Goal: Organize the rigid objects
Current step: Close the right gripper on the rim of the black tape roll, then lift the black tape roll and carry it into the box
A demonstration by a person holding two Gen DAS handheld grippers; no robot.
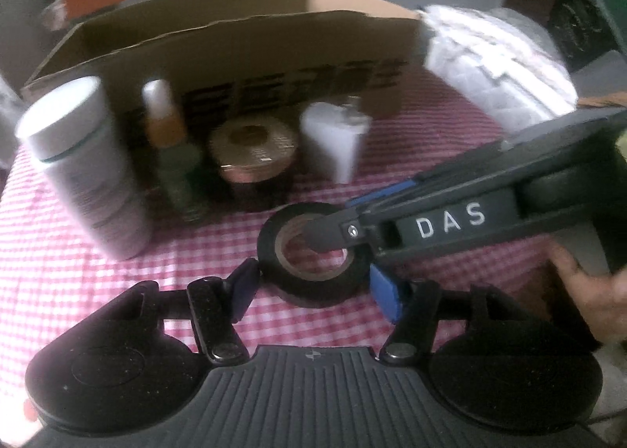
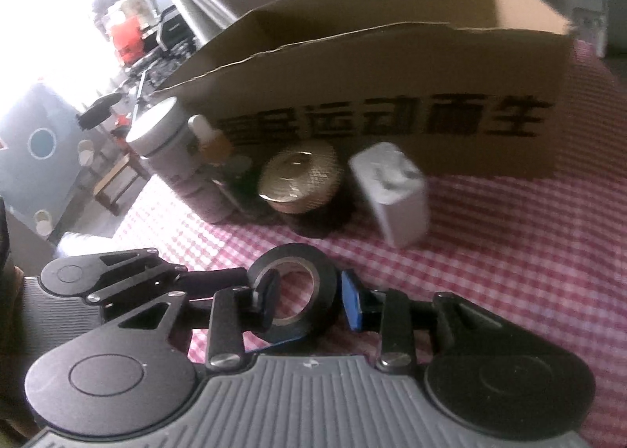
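The black tape roll (image 1: pixel 313 270) lies flat on the desk (image 1: pixel 450 158), in front of the cardboard box (image 1: pixel 243 56). Left gripper (image 1: pixel 313 283): jaws spread, flanking the roll's outer wall, grip unconfirmed. Right gripper (image 2: pixel 309 291): one jaw inside the roll's core, one outside; cannot tell if clamped. Recommendation: seat one grip squarely before lifting, releasing the other.

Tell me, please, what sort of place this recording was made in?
Probably a lived-in home: a table under a red-and-white checked tablecloth, an open cardboard box with toiletry-like bottles beside it, and cluttered household items by a bright window.
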